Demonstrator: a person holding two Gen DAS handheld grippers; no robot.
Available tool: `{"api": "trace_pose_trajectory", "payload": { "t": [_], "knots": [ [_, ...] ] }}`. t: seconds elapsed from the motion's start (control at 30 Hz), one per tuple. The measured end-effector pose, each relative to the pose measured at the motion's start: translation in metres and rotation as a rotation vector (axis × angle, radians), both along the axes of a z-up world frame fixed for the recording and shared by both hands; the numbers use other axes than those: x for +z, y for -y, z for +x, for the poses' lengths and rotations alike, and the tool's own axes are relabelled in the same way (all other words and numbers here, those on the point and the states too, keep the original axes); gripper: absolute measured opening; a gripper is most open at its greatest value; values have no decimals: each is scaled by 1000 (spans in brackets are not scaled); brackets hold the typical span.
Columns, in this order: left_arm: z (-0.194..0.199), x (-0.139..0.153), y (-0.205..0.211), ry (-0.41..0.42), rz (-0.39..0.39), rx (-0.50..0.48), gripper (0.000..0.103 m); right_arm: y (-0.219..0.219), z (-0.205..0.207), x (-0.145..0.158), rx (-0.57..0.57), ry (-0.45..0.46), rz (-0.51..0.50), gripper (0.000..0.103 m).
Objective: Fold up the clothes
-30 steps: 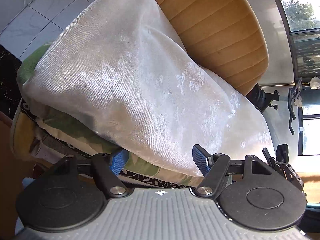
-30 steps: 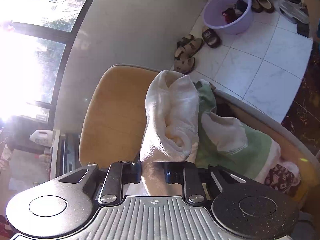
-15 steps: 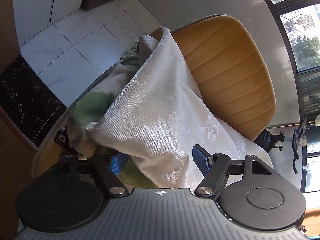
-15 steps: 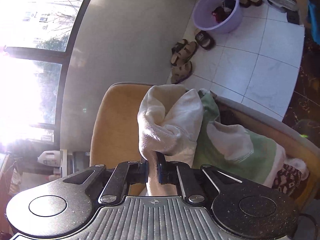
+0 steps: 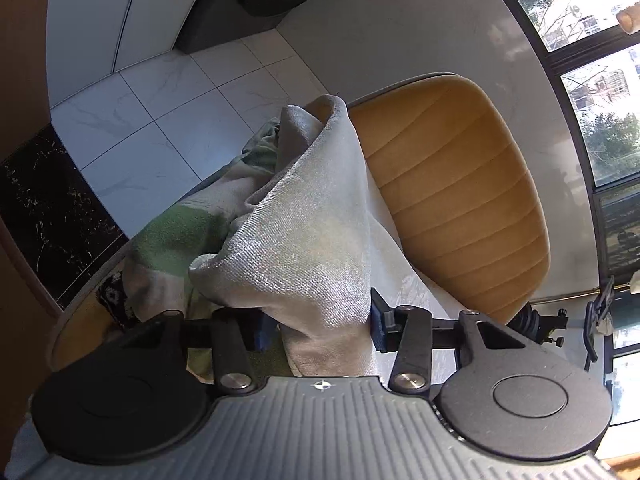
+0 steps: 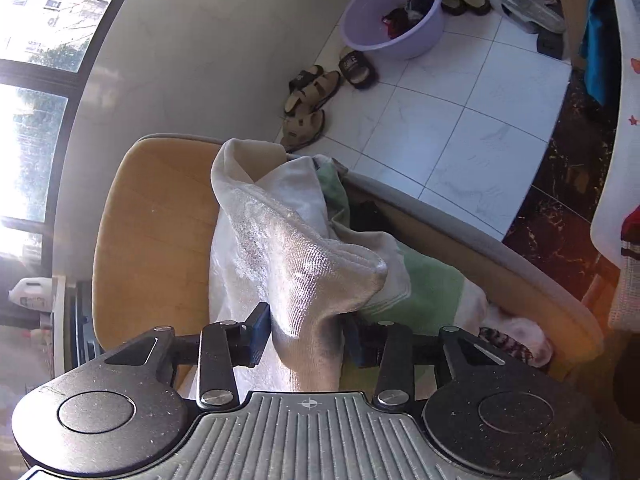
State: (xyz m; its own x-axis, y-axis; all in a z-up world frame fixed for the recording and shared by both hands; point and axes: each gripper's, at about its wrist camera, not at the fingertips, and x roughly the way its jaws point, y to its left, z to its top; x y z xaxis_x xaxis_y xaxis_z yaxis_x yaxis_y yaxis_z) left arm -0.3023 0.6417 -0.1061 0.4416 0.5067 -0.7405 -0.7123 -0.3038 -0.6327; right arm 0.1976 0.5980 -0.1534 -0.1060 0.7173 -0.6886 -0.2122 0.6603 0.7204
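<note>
White velvety garment (image 5: pixel 316 248) was bunched between both tongs: left tongs (image 5: pixel 320 326) partly closed on a fold, right tongs (image 6: pixel 306 336) likewise around a thick roll, firm pinch not confirmed. Garment was lifted above a clothes pile (image 6: pixel 428 292) on an orange chair (image 5: pixel 460 200). Judged: pick-up or repositioning; spreading flat needed next. Farther off, a purple basin (image 6: pixel 394 8) held dark and red items.

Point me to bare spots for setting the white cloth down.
Crowded: the seat is heaped with the green garment and a patterned one. Bare: the chair back right of the white cloth, and the floor tiles between sandals, basin and chair.
</note>
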Motion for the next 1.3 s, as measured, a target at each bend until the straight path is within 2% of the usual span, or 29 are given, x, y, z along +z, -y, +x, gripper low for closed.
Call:
{"api": "trace_pose_trajectory", "payload": {
  "t": [0.07, 0.13, 0.17, 0.2, 0.23, 0.27, 0.3, 0.37, 0.47, 0.57, 0.73, 0.83, 0.97, 1.07, 1.13, 1.2, 1.23, 1.3],
  "knots": [
    [1, -6, -3, 5, -25, 3, 58, 0, 0, -9, -21, -21, 7, 47],
    [6, -14, -8, -28, -48, -6, 58, -3, 1, -17, -41, -45, 20, 49],
    [9, -16, -9, -50, -54, -15, 56, -6, 2, -20, -41, -55, 20, 52],
    [12, -14, -10, -78, -42, -26, 41, -10, 3, -15, -38, -54, 30, 53],
    [14, -12, -11, -104, -30, -37, 34, -14, 3, -8, -34, -48, 44, 51],
    [16, -7, -12, -111, -18, -49, 28, -17, 4, -1, -30, -42, 58, 41],
    [17, 2, -12, -111, -1, -50, 26, -21, 5, 6, -26, -37, 71, 23],
    [19, 21, -13, -109, 34, -52, 24, -29, 7, 21, -18, -26, 99, 18],
    [20, 58, -19, -90, 136, -45, 24, -40, 9, 43, -6, -9, 141, 13],
    [23, 88, -41, -55, 200, -42, 24, -51, 11, 64, 6, 8, 183, 13],
    [22, 113, -88, -20, 250, 5, 24, -70, 15, 100, 26, 36, 252, 12],
    [19, 129, -103, 3, 306, 15, 24, -89, 19, 125, 39, 61, 300, 12],
    [9, 147, -106, 53, 392, 17, 24, -100, 20, 153, 52, 85, 378, 12],
    [3, 150, -100, 83, 433, -7, 24, -91, 23, 159, 55, 87, 426, 12],
    [1, 140, -91, 88, 416, -29, 24, -81, 23, 156, 62, 92, 425, 12],
    [-4, 115, -80, 84, 346, -37, 25, -68, 21, 145, 66, 87, 394, 12],
    [-7, 102, -75, 82, 309, -40, 25, -61, 19, 135, 66, 80, 366, 12],
    [-14, 66, -63, 71, 184, -28, 25, -46, 12, 110, 67, 66, 289, 12]
  ]
}}
